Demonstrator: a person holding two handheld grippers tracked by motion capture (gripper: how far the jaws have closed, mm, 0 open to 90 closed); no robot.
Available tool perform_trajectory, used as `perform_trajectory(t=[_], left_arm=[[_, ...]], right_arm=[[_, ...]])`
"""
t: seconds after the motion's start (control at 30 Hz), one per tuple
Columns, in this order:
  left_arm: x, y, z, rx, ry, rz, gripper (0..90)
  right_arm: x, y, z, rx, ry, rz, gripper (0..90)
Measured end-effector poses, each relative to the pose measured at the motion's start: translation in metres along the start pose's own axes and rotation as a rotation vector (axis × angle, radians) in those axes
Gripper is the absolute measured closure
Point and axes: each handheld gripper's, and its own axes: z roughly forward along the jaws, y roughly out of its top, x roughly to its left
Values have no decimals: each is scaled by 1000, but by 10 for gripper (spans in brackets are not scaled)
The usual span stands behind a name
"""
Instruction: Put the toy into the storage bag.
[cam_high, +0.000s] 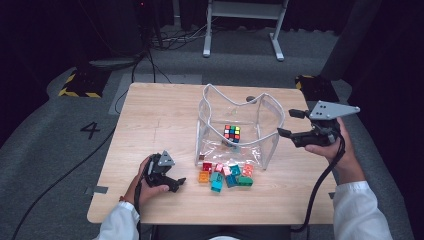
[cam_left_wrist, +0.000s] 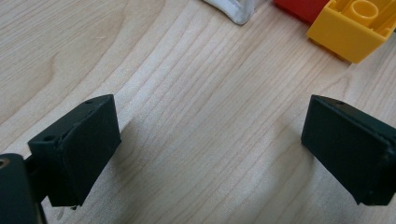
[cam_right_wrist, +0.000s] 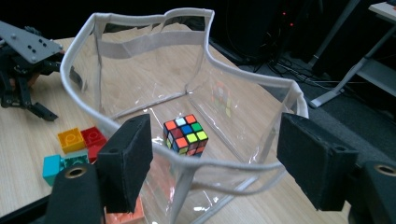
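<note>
- The left gripper (cam_high: 176, 182), jaws spread wide and empty, is nearing the orange brick (cam_high: 204, 176) at its 3 o'clock; center it first.
- The right gripper (cam_high: 289, 124), gaping and empty, is steadying beside the clear bag (cam_high: 270, 131), whose rim needs a firm grip.

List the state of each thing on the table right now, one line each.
Left gripper: open, empty, low over the table beside the bricks.
Right gripper: open, empty, at the bag's rim.
Clear bag: upright, open at the top.
Puzzle cube: inside the bag, scrambled.
Toy bricks: loose pile outside the bag.
</note>
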Motion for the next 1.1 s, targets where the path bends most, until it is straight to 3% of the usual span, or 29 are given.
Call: perform_trajectory(t=[0.23,0.53,0.87,1.1], left_arm=[[0,0,0,0,0,-1,46],[0,0,0,1,-2,-4,46],[0,0,0,0,-2,-4,46],[-1,0,0,0,-4,-7,46]], right_arm=[[8,-27,-16,-18,-17,5,270],[18,-62,-15,10,-14,24,268],[35,-96,3,54,36,39,278],[55,-129,25,87,100,77,298]])
